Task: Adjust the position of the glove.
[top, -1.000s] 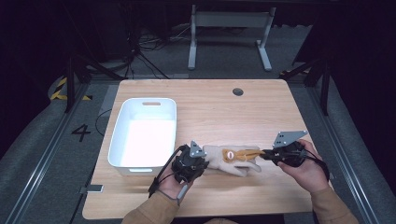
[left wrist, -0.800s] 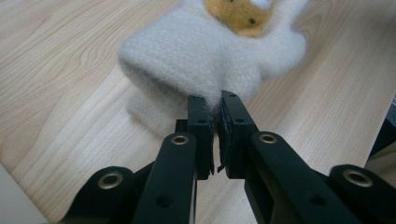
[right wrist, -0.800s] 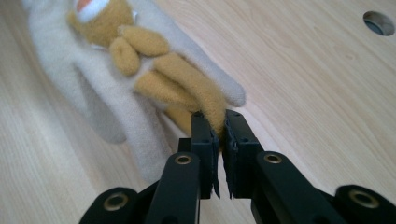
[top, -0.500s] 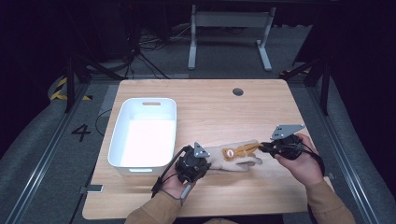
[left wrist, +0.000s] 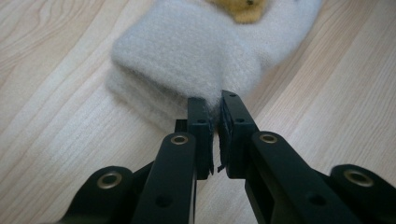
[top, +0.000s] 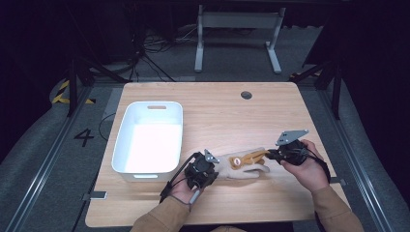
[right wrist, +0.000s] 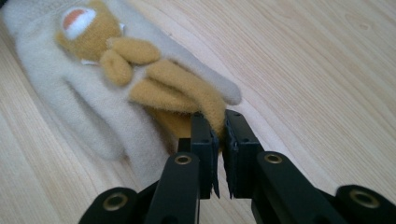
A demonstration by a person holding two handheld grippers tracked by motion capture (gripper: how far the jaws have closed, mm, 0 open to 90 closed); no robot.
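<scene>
Grippers, two, pinching one cream knitted glove on the wooden table.
Left gripper clamps its cuff; right gripper clamps a tan plush strip; one white plastic bin sits alongside.

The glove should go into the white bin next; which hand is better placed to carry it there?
Probably left: the left tongs pinch the glove cuff, beside the white bin. The right tongs are farther.

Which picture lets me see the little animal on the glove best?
The right gripper view: the tan animal lies close, limbs and orange-and-white face clear, on the glove. In the high view it is a tiny tan patch. The left gripper view catches a blurry yellow bit at the top edge.
</scene>
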